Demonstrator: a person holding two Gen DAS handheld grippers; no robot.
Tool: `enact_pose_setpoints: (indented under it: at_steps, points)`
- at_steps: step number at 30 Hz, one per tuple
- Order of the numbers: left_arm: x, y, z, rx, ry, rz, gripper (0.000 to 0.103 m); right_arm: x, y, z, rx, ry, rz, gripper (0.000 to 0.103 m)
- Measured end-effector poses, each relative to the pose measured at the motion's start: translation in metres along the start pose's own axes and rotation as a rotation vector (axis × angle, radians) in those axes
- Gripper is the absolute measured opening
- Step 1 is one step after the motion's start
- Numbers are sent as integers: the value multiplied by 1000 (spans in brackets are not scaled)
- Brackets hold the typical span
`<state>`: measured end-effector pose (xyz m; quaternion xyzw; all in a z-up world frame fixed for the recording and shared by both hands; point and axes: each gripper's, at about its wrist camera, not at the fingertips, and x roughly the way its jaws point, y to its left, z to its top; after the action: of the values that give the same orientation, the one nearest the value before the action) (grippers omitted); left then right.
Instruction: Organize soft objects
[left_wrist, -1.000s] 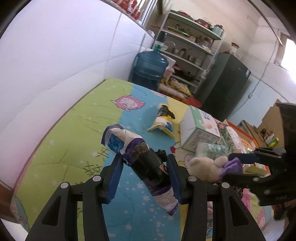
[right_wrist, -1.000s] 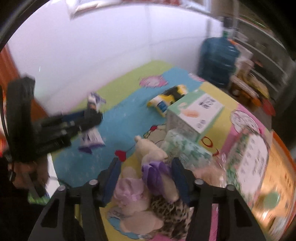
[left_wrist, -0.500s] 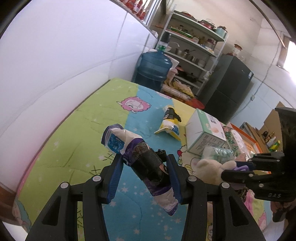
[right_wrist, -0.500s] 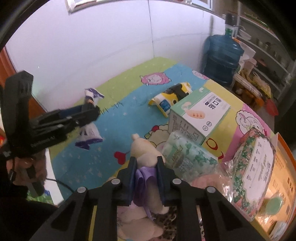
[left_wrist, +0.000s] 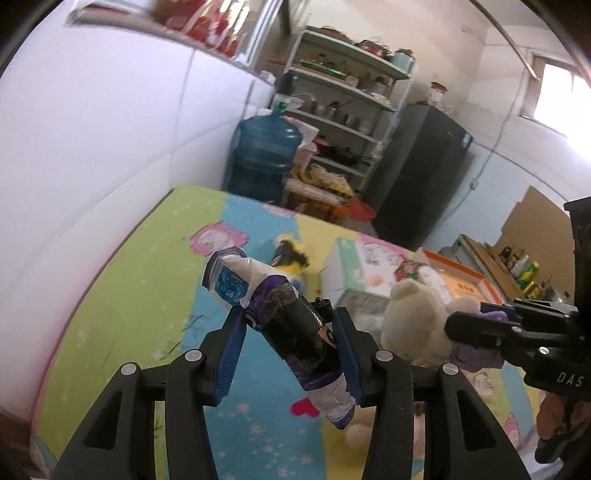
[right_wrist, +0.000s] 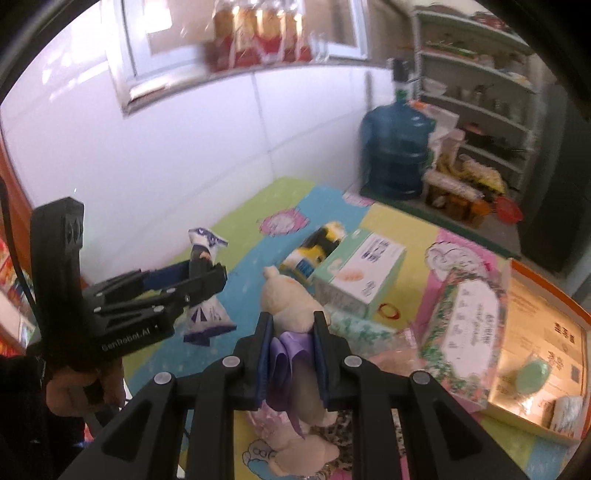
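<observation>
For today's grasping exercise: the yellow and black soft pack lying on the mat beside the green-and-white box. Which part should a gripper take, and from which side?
Grip the yellow and black pack across its narrow middle, coming from above. It lies flat and elongated on the mat; the box appears to press against one long side, so a level approach there looks blocked.

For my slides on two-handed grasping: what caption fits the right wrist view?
Right gripper clamps a cream teddy bear by its purple bow while the left gripper holds a crumpled snack packet above the cartoon mat.

"DAS" on right gripper (left_wrist: 476, 326), "GenRoboLAI" on left gripper (right_wrist: 207, 275)
</observation>
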<state>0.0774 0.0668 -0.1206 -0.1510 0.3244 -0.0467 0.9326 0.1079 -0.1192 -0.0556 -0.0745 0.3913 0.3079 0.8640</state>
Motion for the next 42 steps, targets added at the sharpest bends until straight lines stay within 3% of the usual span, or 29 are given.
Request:
enact_pose_setpoints:
  at_steps: [10, 19, 30, 42]
  points:
    - [-1, -59, 40, 112, -35, -104, 49, -57, -36, 5, 103, -138, -91, 21]
    - [10, -123, 55, 192, -30, -191, 49, -95, -82, -6, 191, -208, -171, 21]
    - [31, -206, 58, 267, -6, -265, 49, -139, -144, -31, 276, -264, -244, 21]
    - [71, -285, 49, 325, 43, -297, 49, -163, -215, -63, 351, -278, -309, 21]
